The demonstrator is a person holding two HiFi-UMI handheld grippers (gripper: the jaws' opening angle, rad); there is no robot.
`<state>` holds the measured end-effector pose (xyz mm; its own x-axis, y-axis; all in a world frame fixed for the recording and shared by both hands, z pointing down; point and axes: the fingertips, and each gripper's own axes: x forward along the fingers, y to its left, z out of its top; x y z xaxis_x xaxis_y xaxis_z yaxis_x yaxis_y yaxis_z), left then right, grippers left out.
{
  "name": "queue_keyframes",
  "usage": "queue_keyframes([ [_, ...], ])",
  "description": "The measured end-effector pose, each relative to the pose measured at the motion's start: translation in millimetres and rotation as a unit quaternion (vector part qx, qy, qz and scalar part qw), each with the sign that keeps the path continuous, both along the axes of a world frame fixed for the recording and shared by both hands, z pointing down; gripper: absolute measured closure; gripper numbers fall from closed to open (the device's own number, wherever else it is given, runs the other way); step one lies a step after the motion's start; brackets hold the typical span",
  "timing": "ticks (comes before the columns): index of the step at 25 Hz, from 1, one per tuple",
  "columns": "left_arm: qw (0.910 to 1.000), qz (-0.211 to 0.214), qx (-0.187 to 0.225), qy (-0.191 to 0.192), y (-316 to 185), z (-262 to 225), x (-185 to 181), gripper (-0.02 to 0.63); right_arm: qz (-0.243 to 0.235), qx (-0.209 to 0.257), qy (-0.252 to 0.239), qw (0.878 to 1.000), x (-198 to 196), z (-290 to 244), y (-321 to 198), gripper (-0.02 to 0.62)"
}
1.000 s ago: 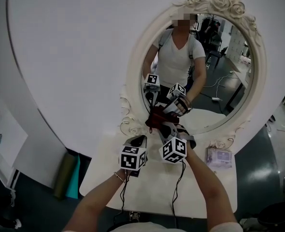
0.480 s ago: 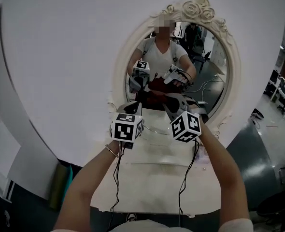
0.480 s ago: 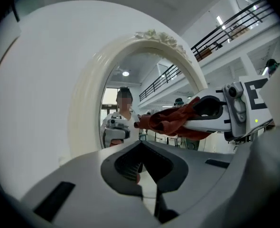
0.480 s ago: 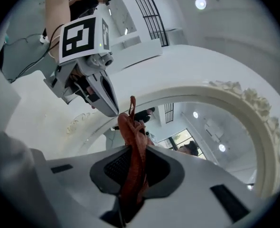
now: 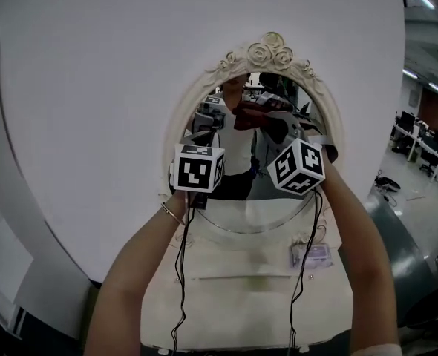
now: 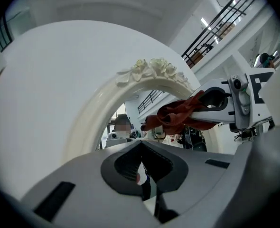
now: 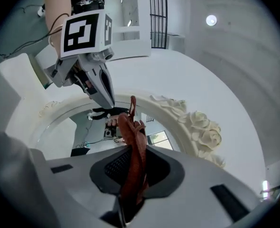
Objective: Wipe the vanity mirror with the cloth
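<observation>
White wall [image 5: 93, 87] | oval rose-carved mirror [image 5: 267, 51] | right gripper [image 7: 132, 171] pinches crumpled cloth [image 7: 136, 144] (rust-red)

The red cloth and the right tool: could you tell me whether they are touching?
Touching. The right gripper view shows the red cloth pinched between the jaws of the right tool, rising out of them.

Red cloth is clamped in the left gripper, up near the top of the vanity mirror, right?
Not quite: the red cloth is clamped in the right gripper, as the right gripper view shows. It is indeed up near the top of the vanity mirror.
</observation>
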<state>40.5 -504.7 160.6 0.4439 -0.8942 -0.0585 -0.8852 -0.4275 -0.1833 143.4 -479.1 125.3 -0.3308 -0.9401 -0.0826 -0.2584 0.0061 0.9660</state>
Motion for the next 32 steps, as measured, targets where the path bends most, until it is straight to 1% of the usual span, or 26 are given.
queue_keyframes([
  [2, 0.9999, -0.001, 0.014, 0.006, 1, -22, 4, 0.601, 0.012, 0.015, 0.009, 1.0, 6, -19, -2, 0.534],
  [6, 0.9993, 0.001, 0.029, 0.024, 4, -61, 9, 0.601, 0.025, 0.039, 0.008, 0.999, 17, -54, -3, 0.534],
  [10, 0.9983, 0.004, 0.036, 0.046, 6, -91, 11, 0.601, 0.038, 0.064, 0.031, 0.997, 21, -77, -2, 0.534],
  [16, 0.9976, 0.008, 0.053, 0.044, 12, -114, 18, 0.601, 0.05, 0.098, 0.059, 0.992, 14, -94, -3, 0.534],
  [18, 0.9975, 0.01, 0.049, 0.05, 12, -114, 19, 0.601, 0.052, 0.098, 0.064, 0.992, 12, -93, -5, 0.534],
  [20, 0.9979, 0.013, 0.042, 0.048, 11, -105, 22, 0.601, 0.053, 0.092, 0.065, 0.992, 12, -86, -8, 0.534],
  [26, 0.9995, 0.014, 0.029, 0.006, 2, -62, 32, 0.601, 0.045, 0.073, 0.061, 0.994, 10, -57, -14, 0.534],
  [30, 0.9996, 0.022, 0.014, 0.011, -2, -40, 33, 0.601, 0.04, 0.059, 0.06, 0.996, 5, -39, -17, 0.534],
  [32, 0.9996, 0.025, 0.009, 0.006, -5, -28, 35, 0.601, 0.041, 0.051, 0.069, 0.996, 3, -25, -18, 0.534],
])
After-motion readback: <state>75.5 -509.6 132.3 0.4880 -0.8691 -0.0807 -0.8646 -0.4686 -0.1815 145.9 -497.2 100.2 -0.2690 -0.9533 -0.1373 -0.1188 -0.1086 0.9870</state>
